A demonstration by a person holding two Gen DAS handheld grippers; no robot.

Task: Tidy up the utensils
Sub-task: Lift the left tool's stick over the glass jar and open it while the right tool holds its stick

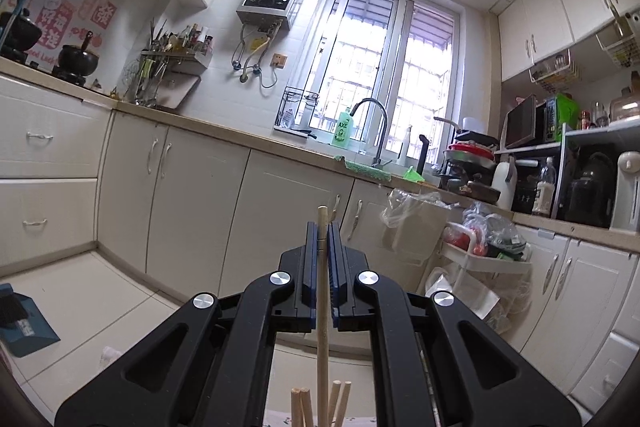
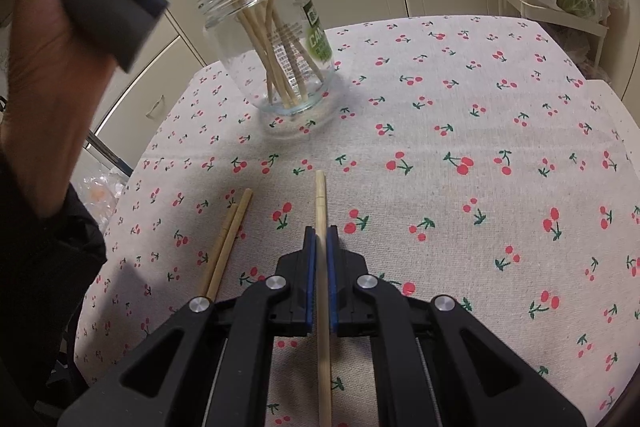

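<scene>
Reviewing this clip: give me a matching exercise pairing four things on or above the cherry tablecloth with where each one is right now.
Things:
1. Glass jar
2. Pair of loose chopsticks
3. Right tongs
4. Left tongs

Places or states:
A. Lying flat on the cherry tablecloth, beside the right tongs
B. Shut on one chopstick, facing the kitchen cabinets
C. Standing on the cloth, holding a bundle of chopsticks
D. Shut on one chopstick, angled down over the cloth

Pairs: 1-C, 2-A, 3-D, 4-B

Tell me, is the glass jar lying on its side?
No, the jar stands upright on the tablecloth, with chopsticks sticking out.
</scene>
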